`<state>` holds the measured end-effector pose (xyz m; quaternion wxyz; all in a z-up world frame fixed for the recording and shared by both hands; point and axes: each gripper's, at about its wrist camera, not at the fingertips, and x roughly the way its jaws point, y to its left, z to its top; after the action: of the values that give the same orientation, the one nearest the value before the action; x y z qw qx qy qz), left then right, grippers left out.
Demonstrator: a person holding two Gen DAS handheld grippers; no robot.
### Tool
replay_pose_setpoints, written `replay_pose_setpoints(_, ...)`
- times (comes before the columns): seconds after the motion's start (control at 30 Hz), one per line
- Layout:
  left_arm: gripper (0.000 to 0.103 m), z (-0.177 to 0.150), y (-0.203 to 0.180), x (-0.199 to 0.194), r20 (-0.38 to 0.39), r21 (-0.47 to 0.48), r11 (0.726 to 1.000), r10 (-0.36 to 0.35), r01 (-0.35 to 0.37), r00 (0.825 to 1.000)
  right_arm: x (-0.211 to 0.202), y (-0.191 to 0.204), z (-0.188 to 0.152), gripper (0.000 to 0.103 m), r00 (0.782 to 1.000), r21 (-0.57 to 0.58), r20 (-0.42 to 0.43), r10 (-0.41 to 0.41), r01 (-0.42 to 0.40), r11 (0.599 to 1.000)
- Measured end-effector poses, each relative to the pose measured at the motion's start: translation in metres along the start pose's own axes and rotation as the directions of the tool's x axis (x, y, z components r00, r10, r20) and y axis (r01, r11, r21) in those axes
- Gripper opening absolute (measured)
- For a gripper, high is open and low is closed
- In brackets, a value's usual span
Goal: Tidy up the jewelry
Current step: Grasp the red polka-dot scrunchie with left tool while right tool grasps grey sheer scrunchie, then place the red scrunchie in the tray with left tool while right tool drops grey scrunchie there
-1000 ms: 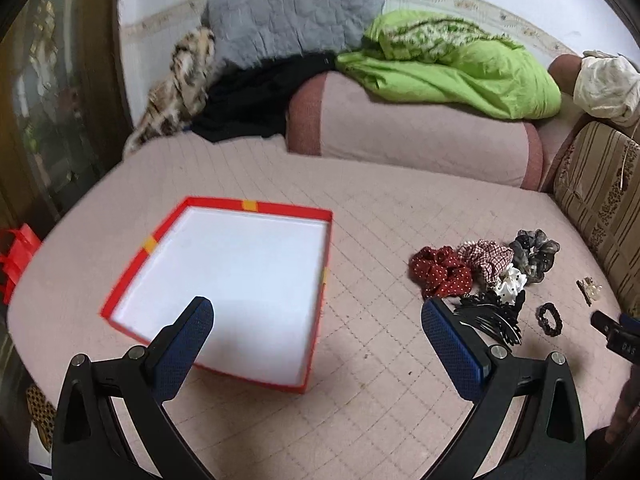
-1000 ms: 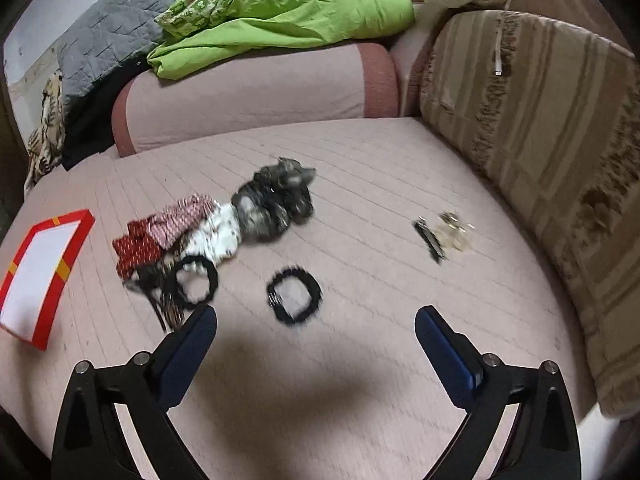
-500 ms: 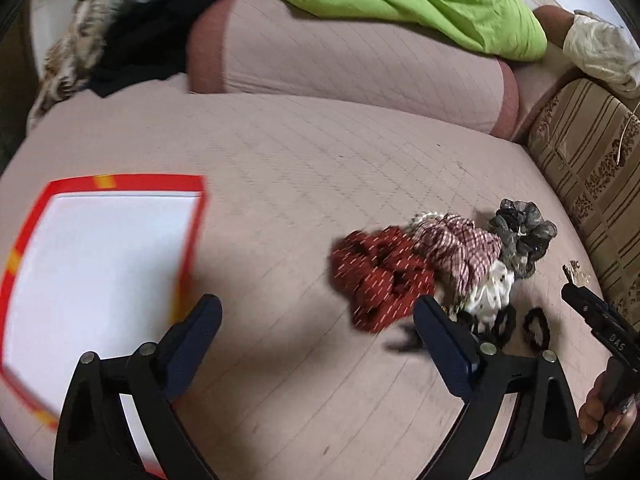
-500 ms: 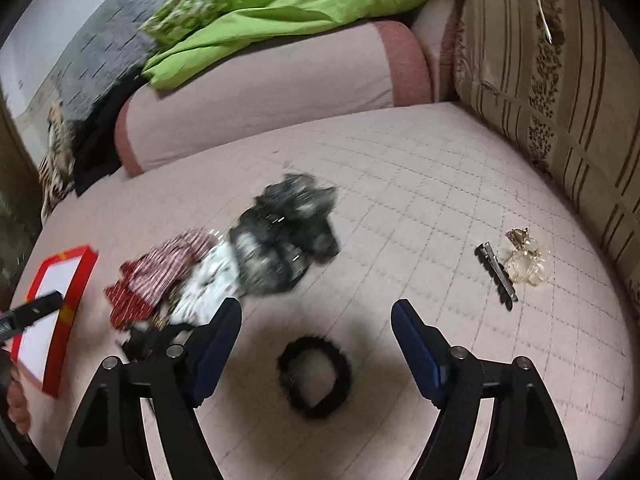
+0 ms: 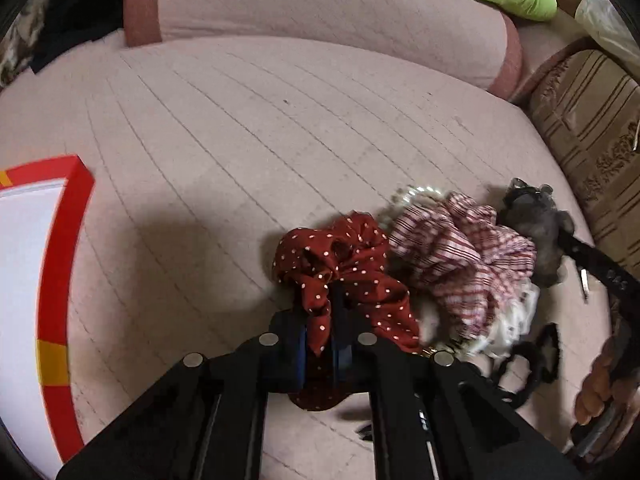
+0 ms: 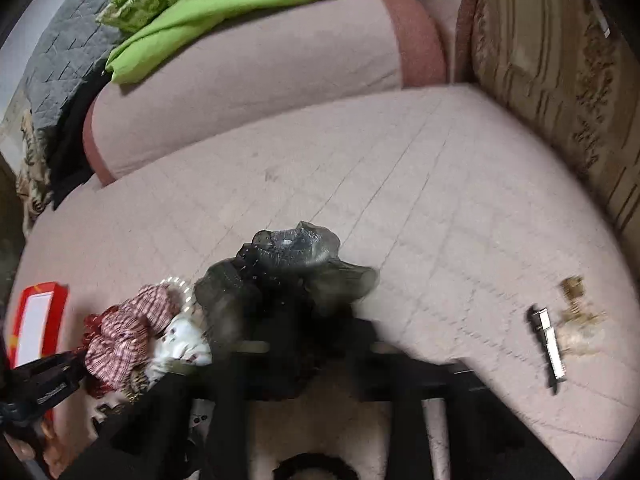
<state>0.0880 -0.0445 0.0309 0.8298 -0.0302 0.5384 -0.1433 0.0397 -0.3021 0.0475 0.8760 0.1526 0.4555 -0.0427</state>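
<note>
My left gripper (image 5: 322, 316) is shut on the red polka-dot scrunchie (image 5: 344, 256), which lies on the pink quilted bed. Beside it are a red-striped scrunchie (image 5: 460, 248), a pearl bracelet (image 5: 416, 194), a white scrunchie (image 5: 508, 324) and black hair ties (image 5: 532, 356). My right gripper (image 6: 304, 344) is shut on the dark grey sheer scrunchie (image 6: 288, 264); its fingers are blurred and partly hidden by the fabric. The red box with a white inside (image 5: 56, 280) is at the left and also shows in the right wrist view (image 6: 36, 316).
A black hair clip (image 6: 548, 348) and a gold trinket (image 6: 576, 320) lie at the right. A pink bolster (image 6: 256, 80) with a green blanket (image 6: 240, 4) is behind. A striped sofa back (image 6: 560, 64) borders the right.
Both grippers moved down onto the pile and shut: the left on the red polka-dot scrunchie, the right on the dark grey one. The box slid to the left in the left view.
</note>
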Motion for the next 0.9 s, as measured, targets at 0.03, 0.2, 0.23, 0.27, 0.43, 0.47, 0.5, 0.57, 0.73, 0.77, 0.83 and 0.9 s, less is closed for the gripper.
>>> replay_pose_setpoints(0.03,0.008,-0.001,0.000,-0.006,0.010,-0.002,1.000,-0.001,0.001,1.000,-0.005,-0.001,0.000,0.011,1.000,0.010,0.007,0.008,-0.008,1.000)
replay_pose_setpoints(0.2,0.008,-0.017,0.002,-0.059,0.104,0.020,1.000,0.004,-0.006,0.995,-0.040,0.000,-0.003,0.005,0.998,0.006,0.057,0.003,-0.003,1.000)
replay_pose_setpoints(0.23,0.008,-0.019,0.005,-0.070,0.118,0.020,1.000,-0.003,0.001,0.993,-0.052,0.001,-0.003,0.005,0.997,0.004,0.072,0.005,-0.005,1.000)
replay_pose_setpoints(0.27,0.008,-0.023,0.009,-0.083,0.134,0.017,1.000,-0.009,0.007,0.991,-0.059,0.002,-0.004,0.005,0.997,0.003,0.081,0.004,-0.004,1.000)
replay_pose_setpoints(0.43,0.008,-0.036,0.051,-0.138,0.215,-0.015,1.000,-0.009,0.012,0.977,-0.102,0.030,-0.007,0.005,0.993,-0.032,0.115,0.039,-0.036,0.999)
replay_pose_setpoints(0.47,0.008,-0.039,0.063,-0.146,0.229,-0.033,0.999,0.007,0.000,0.973,-0.105,0.039,-0.007,0.005,0.992,-0.043,0.112,0.048,-0.044,0.998)
replay_pose_setpoints(0.5,0.008,-0.045,0.077,-0.151,0.239,-0.051,0.999,0.024,-0.012,0.971,-0.109,0.052,-0.009,0.005,0.992,-0.060,0.107,0.060,-0.054,0.997)
replay_pose_setpoints(0.57,0.008,-0.052,0.108,-0.157,0.245,-0.110,0.993,0.070,-0.044,0.967,-0.110,0.077,-0.014,0.005,0.992,-0.101,0.096,0.075,-0.066,0.993)
replay_pose_setpoints(0.73,0.008,-0.062,0.194,-0.166,0.226,-0.259,0.959,0.174,-0.113,0.959,-0.097,0.164,-0.032,0.005,0.988,-0.246,0.046,0.148,-0.132,0.960)
replay_pose_setpoints(0.77,0.008,-0.062,0.212,-0.167,0.219,-0.297,0.947,0.195,-0.125,0.956,-0.094,0.180,-0.035,0.005,0.987,-0.272,0.031,0.160,-0.146,0.951)
replay_pose_setpoints(0.83,0.008,-0.062,0.244,-0.167,0.212,-0.371,0.921,0.204,-0.115,0.956,-0.084,0.213,-0.040,0.005,0.983,-0.311,0.003,0.185,-0.175,0.934)
replay_pose_setpoints(0.9,0.008,-0.059,0.268,-0.161,0.213,-0.428,0.900,0.190,-0.083,0.959,-0.073,0.248,-0.042,0.005,0.977,-0.346,-0.029,0.212,-0.209,0.915)
